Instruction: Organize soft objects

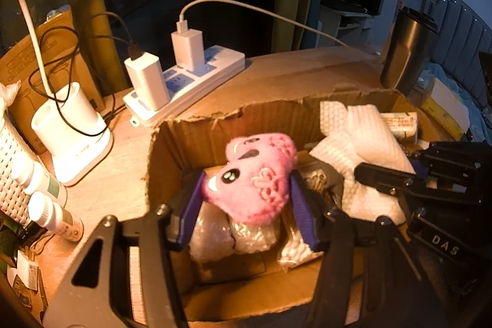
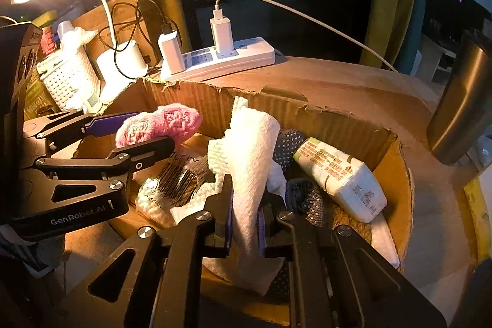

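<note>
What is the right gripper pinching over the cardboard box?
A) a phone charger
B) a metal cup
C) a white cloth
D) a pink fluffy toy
C: the right gripper is shut on the white cloth, which stands up between its fingers, while the pink plush toy sits in the left gripper.

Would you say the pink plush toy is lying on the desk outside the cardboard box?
No, the pink plush toy sits between the left gripper's fingers above the inside of the cardboard box.

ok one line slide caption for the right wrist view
Right gripper pinches a white cloth over the cardboard box; left gripper flanks a pink plush toy.
</note>
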Motion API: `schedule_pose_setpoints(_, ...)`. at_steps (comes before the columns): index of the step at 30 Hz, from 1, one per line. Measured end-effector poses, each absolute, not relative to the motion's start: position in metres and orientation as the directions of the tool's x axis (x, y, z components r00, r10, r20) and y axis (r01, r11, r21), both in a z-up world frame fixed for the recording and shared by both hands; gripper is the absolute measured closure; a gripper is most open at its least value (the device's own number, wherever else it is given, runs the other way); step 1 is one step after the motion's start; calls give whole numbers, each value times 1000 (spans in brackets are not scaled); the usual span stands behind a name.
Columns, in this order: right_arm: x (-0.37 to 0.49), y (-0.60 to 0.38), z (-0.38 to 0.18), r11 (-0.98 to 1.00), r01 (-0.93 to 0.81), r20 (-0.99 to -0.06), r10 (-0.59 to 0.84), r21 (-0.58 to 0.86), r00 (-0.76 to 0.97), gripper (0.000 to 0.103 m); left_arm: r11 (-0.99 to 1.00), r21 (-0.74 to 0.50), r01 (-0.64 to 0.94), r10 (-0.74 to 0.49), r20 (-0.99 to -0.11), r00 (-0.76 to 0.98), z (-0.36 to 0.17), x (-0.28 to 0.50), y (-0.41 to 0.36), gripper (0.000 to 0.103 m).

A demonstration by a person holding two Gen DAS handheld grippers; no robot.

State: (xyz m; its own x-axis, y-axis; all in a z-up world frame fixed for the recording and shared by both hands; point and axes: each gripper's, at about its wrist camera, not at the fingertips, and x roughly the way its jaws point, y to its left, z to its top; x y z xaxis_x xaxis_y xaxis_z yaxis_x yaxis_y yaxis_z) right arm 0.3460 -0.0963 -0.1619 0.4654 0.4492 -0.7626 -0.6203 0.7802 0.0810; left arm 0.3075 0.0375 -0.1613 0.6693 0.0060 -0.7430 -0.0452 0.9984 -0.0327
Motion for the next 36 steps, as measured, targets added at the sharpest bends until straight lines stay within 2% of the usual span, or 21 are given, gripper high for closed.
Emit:
schedule_pose_setpoints(2, 346, -97, -161, 782, -617, -762, 451, 86, 465, 86, 998, -29, -46, 10, -741, 672, -160, 306, 37, 46)
schedule_pose_setpoints(5, 345, -98, -158, 783, -615, -761, 454, 93, 464, 78, 999, -26, -46, 12, -735, 678, -157, 304, 35, 44)
schedule_pose_setpoints(8, 344, -99, -155, 785, -612, -756, 457, 96, 468, 69, 999, -30, -45, 9, -727, 687, -154, 302, 35, 36)
schedule_pose_setpoints(18, 337, -105, -137, 806, -586, -733, 450, 86, 511, 57, 998, -33, -49, 12, -695, 719, -134, 288, 32, 35)
schedule_pose_setpoints(28, 322, -119, -113, 826, -560, -695, 442, 68, 568, 56, 998, -51, -35, -6, -644, 765, -102, 264, 26, 35)
schedule_pose_setpoints(32, 313, -126, -102, 837, -544, -676, 433, 57, 595, 51, 998, -51, -30, -8, -624, 782, -90, 253, 23, 34)
schedule_pose_setpoints(36, 301, -134, -87, 844, -533, -645, 436, 52, 628, 50, 998, -53, -26, -12, -604, 797, -79, 243, 22, 34)
